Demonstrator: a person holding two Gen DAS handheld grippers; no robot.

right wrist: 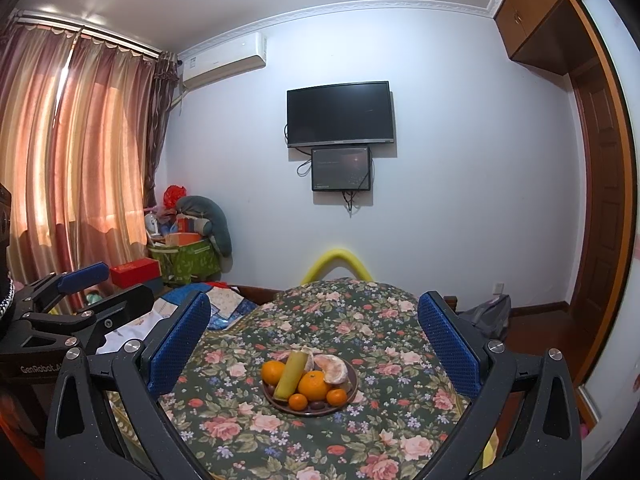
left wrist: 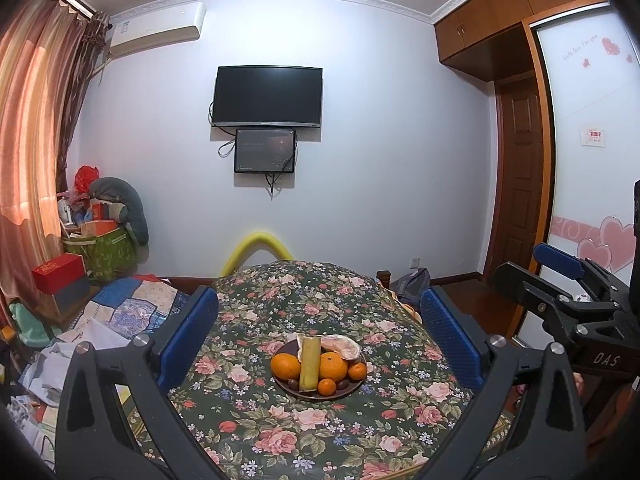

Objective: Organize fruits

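Both tongs, left [left wrist: 320, 320] and right [right wrist: 316, 320], gape wide and hold nothing, poised above the floral worktop [left wrist: 280, 432]. The fruits sit piled on a dark plate [left wrist: 357, 385] mid-worktop: oranges [left wrist: 333, 366], a green-yellow stalk [left wrist: 310, 362], peeled pomelo [left wrist: 340, 346].

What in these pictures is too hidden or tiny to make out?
- Small dark fruits on the plate: too small to identify in either view.
- Plate's far side: hidden behind the oranges and the yellow-green stalk.
- Lower screen's text: too small.
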